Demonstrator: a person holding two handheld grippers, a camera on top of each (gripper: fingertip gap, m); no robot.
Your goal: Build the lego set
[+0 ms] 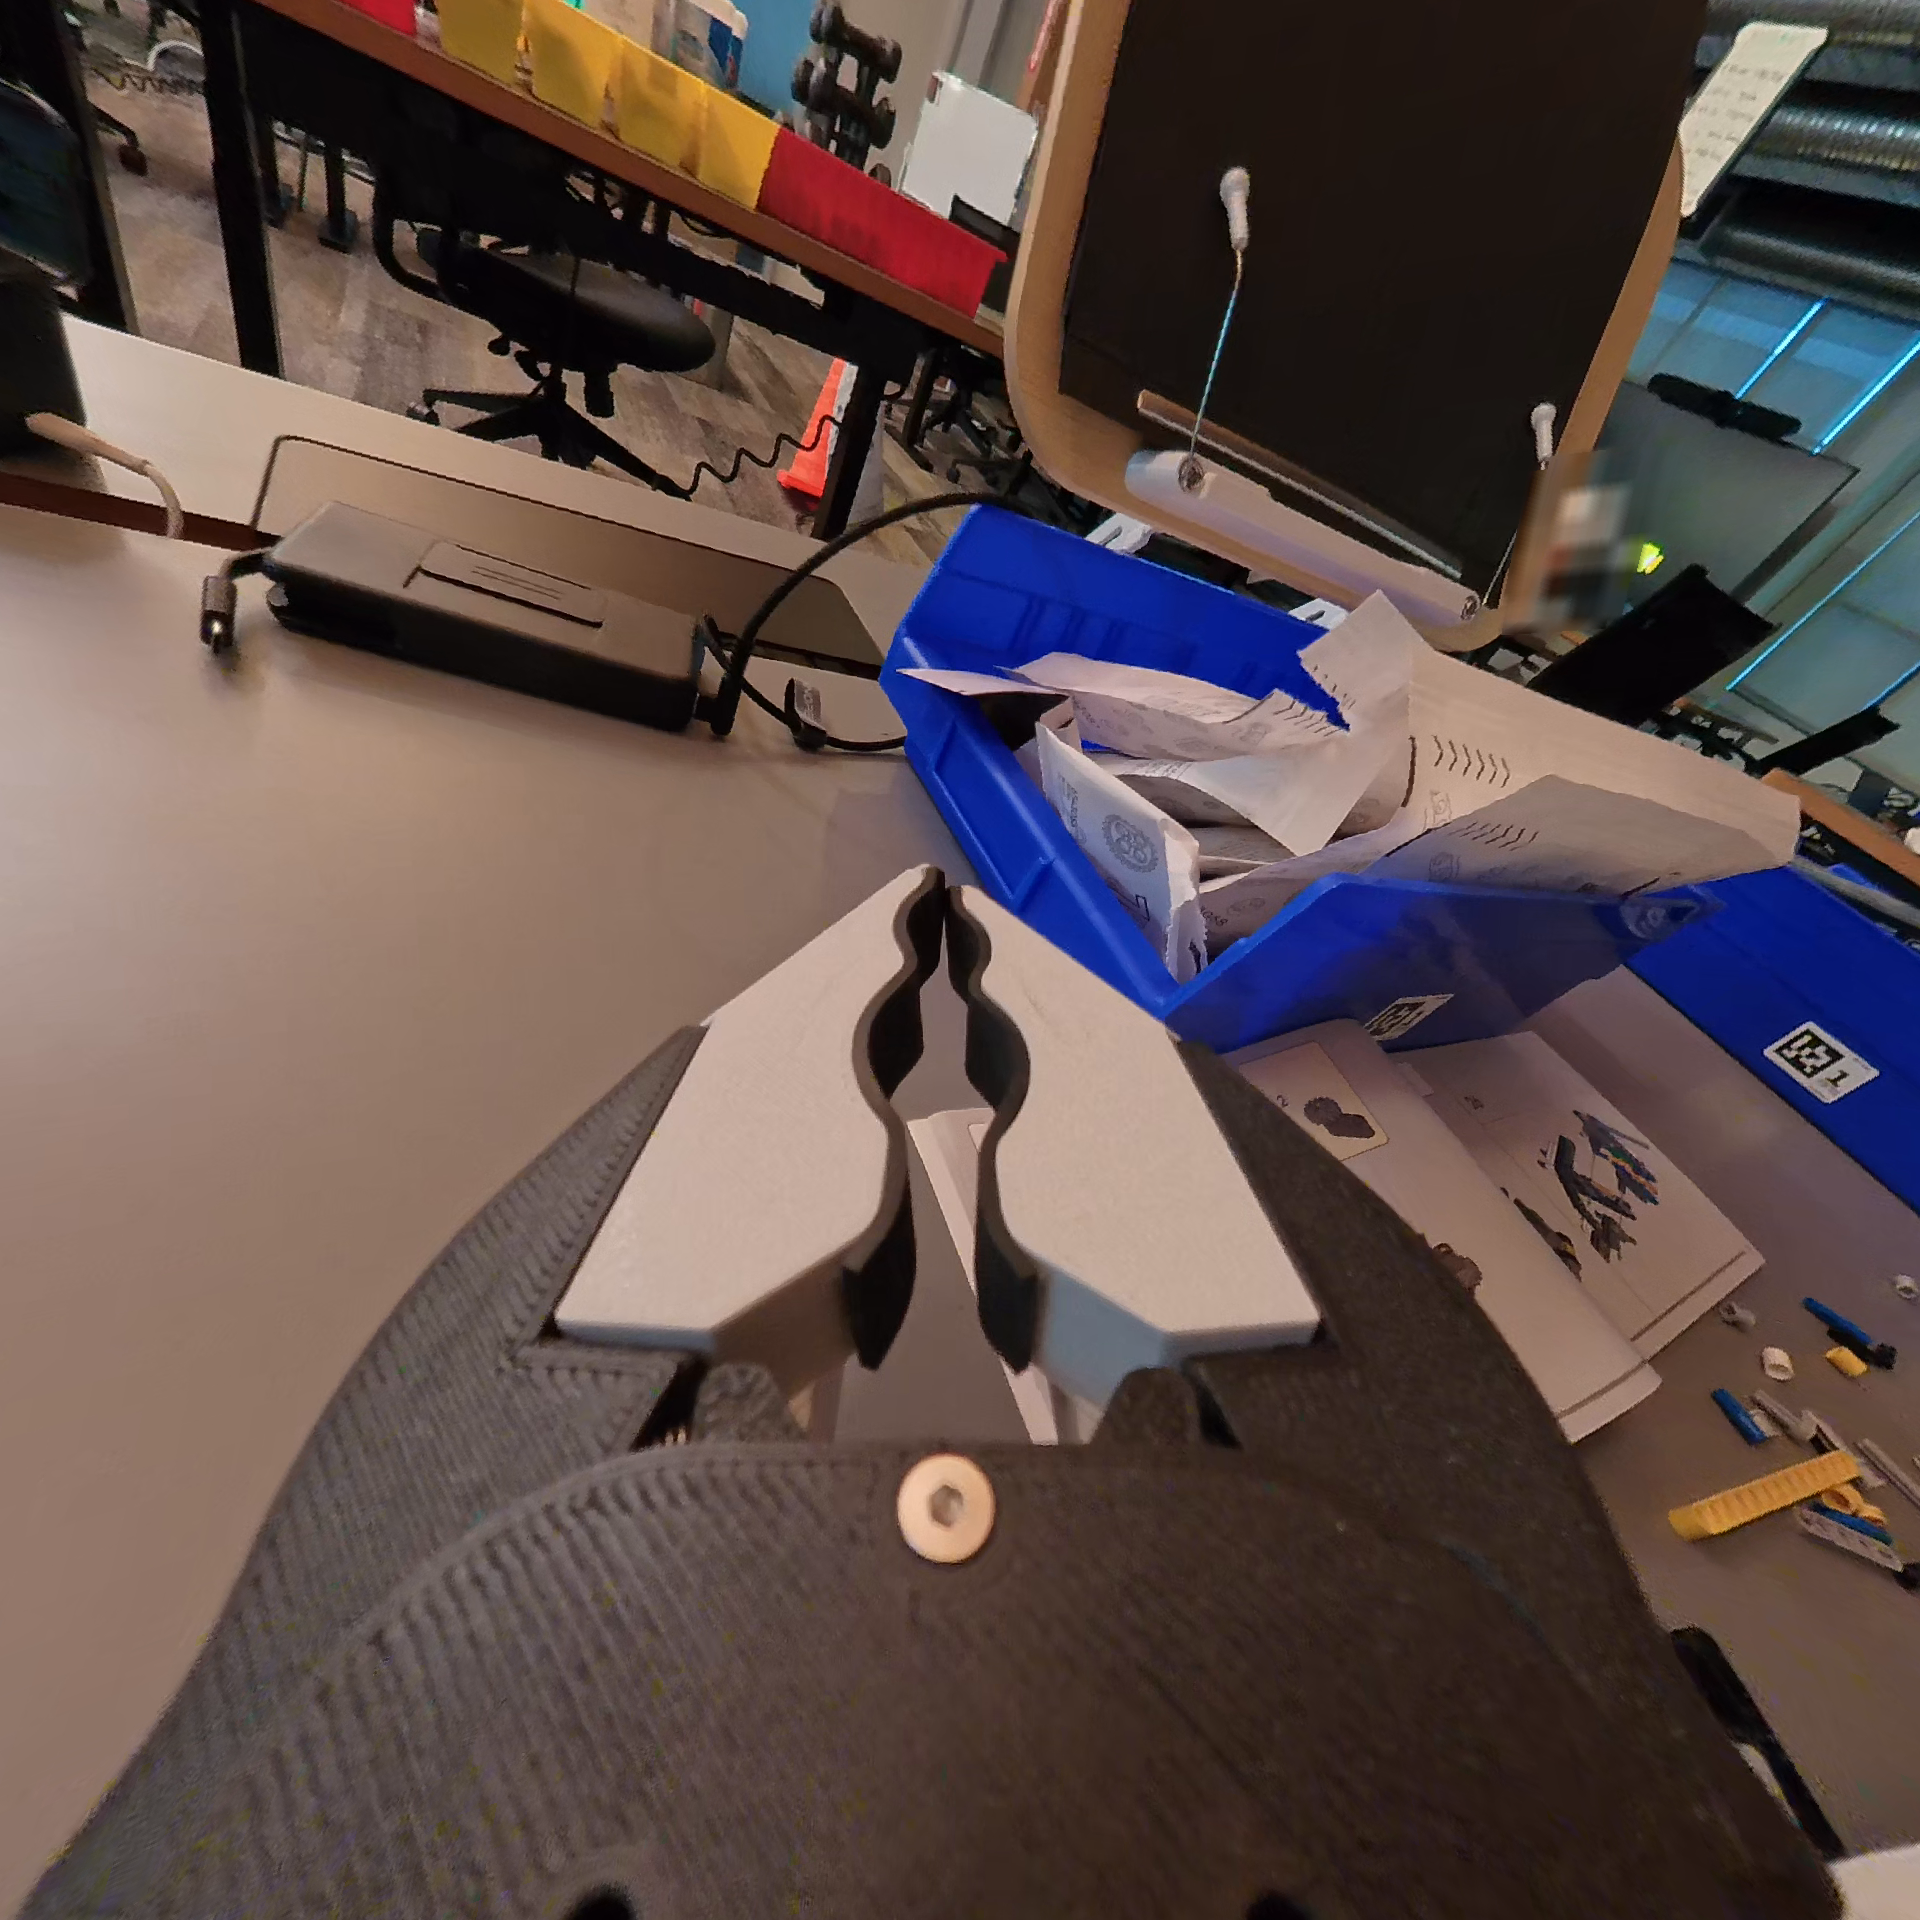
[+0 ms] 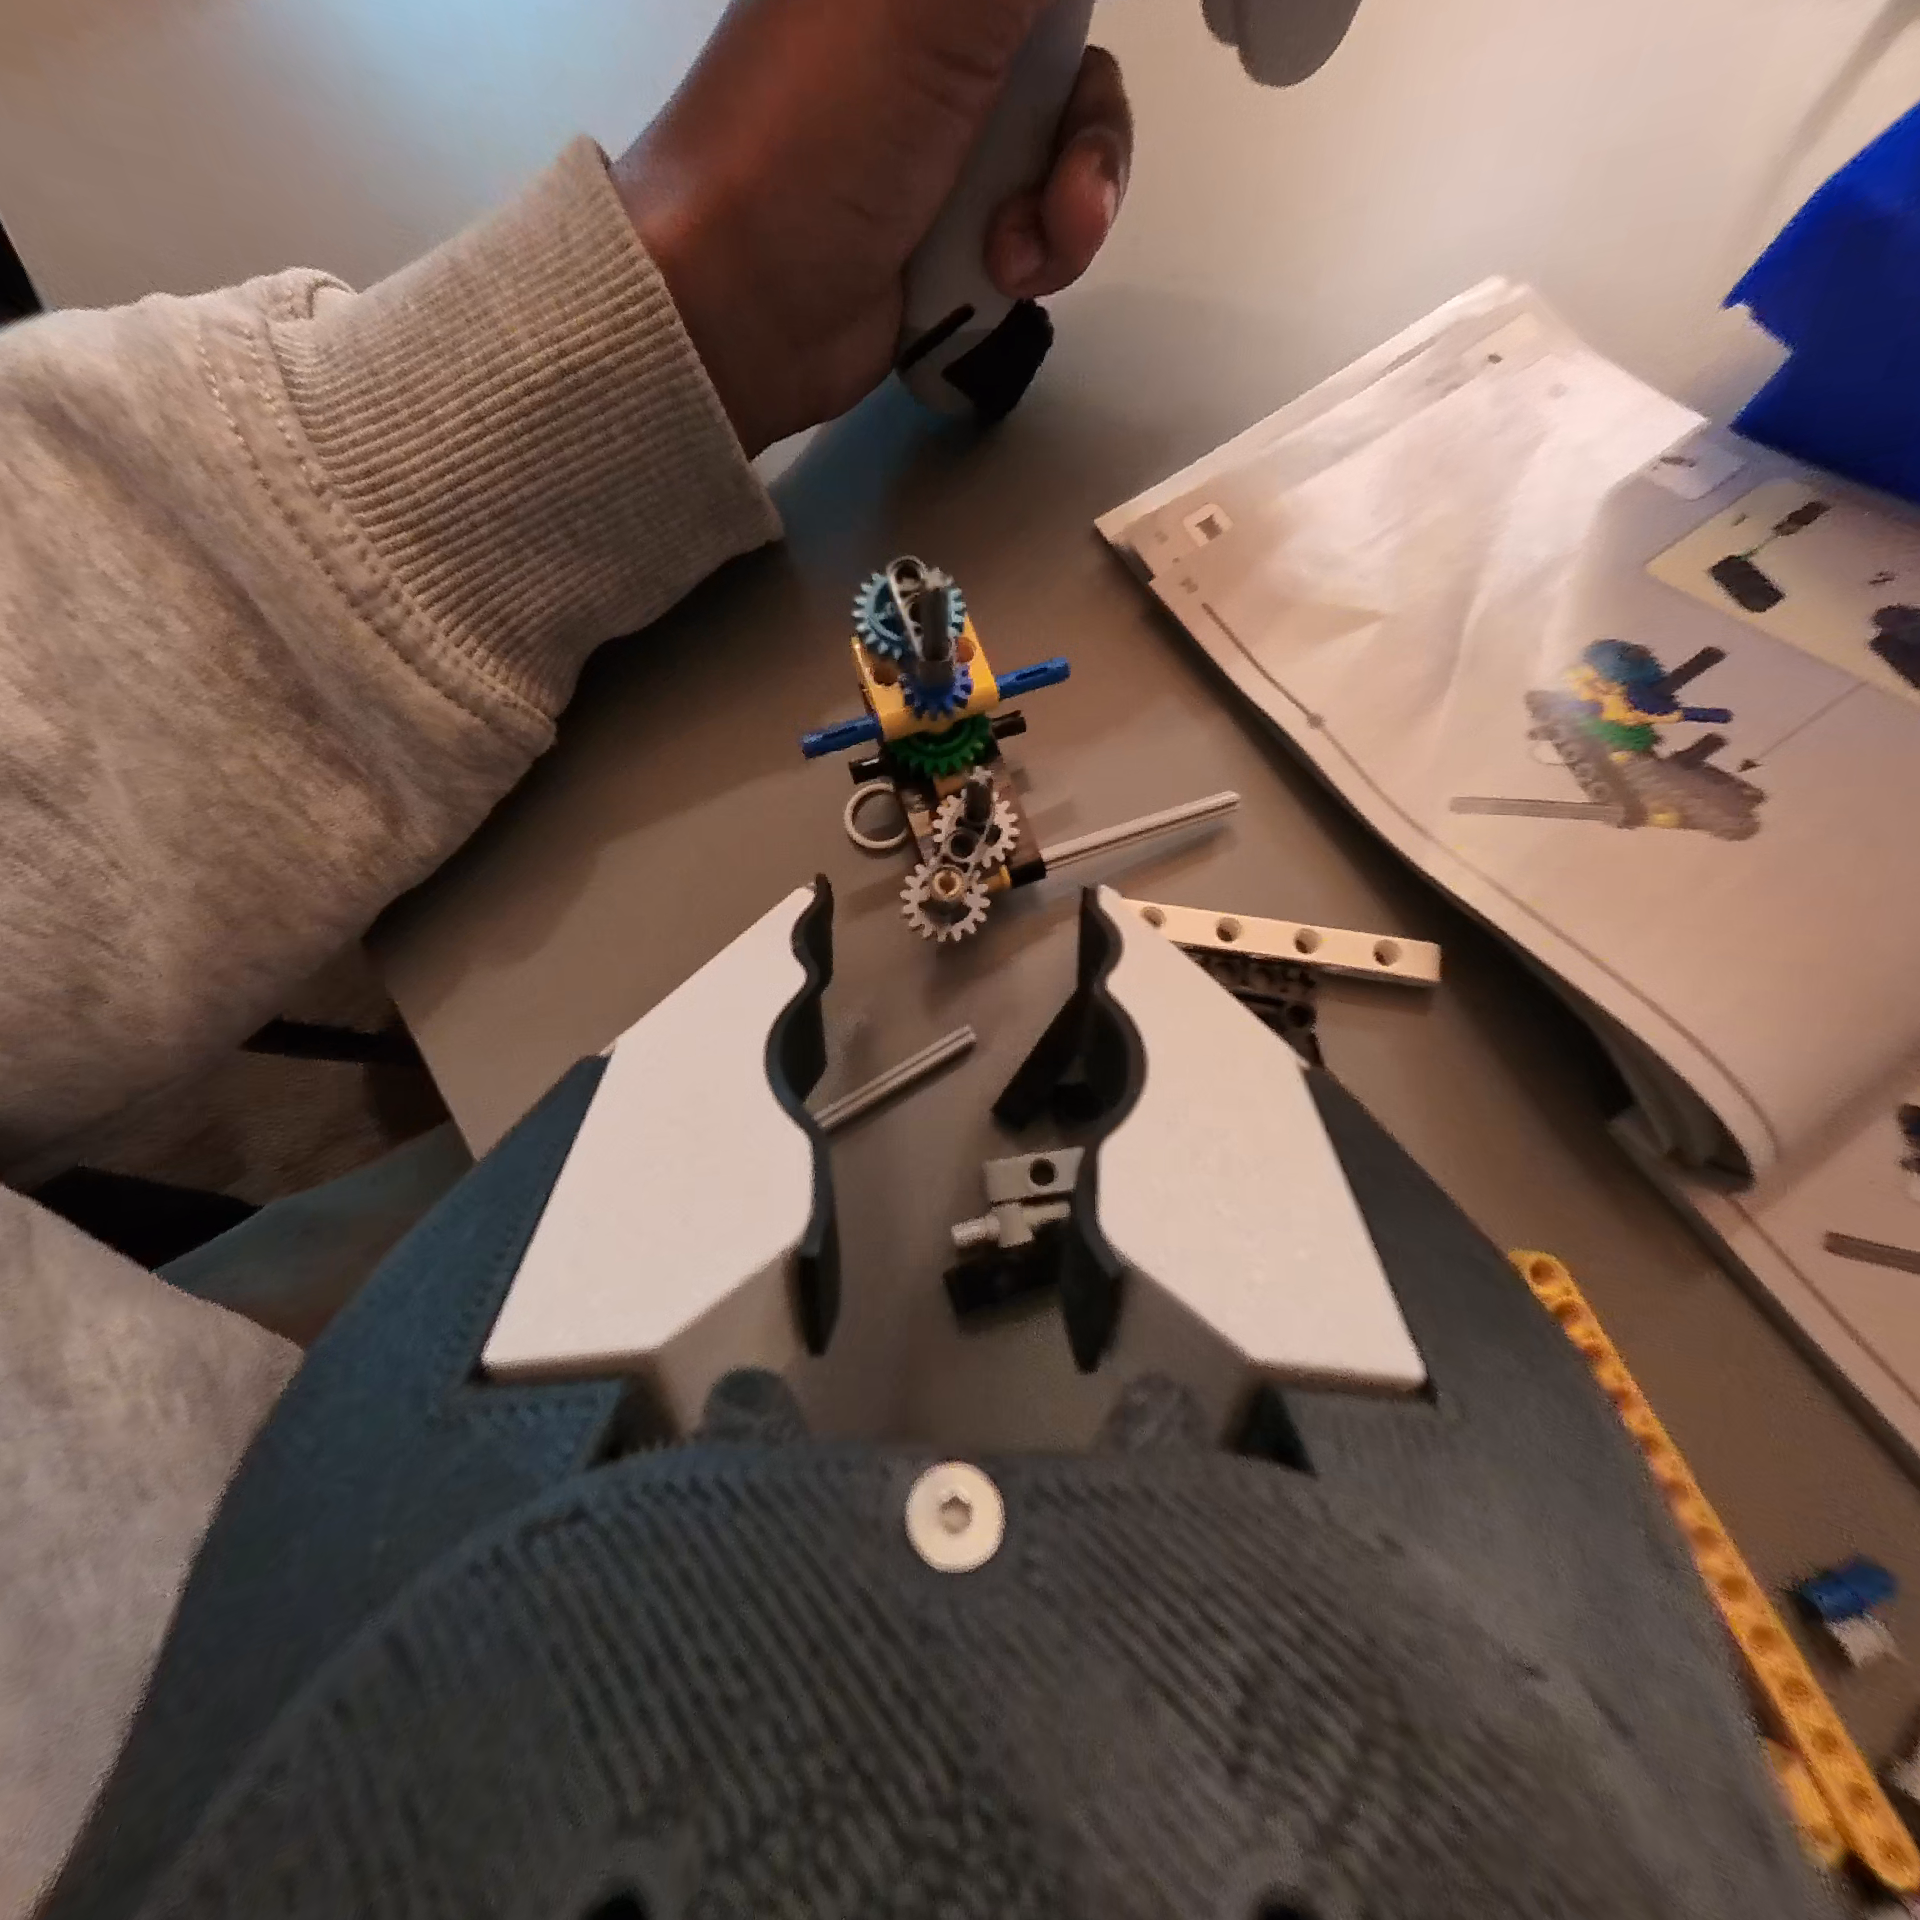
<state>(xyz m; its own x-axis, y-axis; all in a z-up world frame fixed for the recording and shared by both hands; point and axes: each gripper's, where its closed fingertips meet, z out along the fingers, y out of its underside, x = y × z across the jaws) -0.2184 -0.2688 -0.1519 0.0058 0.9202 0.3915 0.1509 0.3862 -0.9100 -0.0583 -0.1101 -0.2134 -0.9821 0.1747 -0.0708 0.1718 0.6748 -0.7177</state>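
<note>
Gear assy (image 2: 930, 753) long axis fwd/away; right claw (image 2: 956, 925) wide, left claw (image 1: 943, 896) pinched, empty.

A grey bench (image 1: 416, 935) is seen carrying a black power adapter (image 1: 488, 613), a blue bin (image 1: 1382, 966) filled with torn paper bags, and an open instruction booklet (image 2: 1455, 665). A geared lego assembly (image 2: 935, 748), a white beam (image 2: 1299, 943), a grey axle (image 2: 899, 1075) and a yellow beam (image 2: 1704, 1558) are laid nearby.

The grey-fingered left gripper (image 1: 943, 914) hangs closed and empty above the grey table (image 1: 364, 935). Beside it, a blue plastic bin (image 1: 1382, 956) holds crumpled white paper bags (image 1: 1299, 769).
</note>
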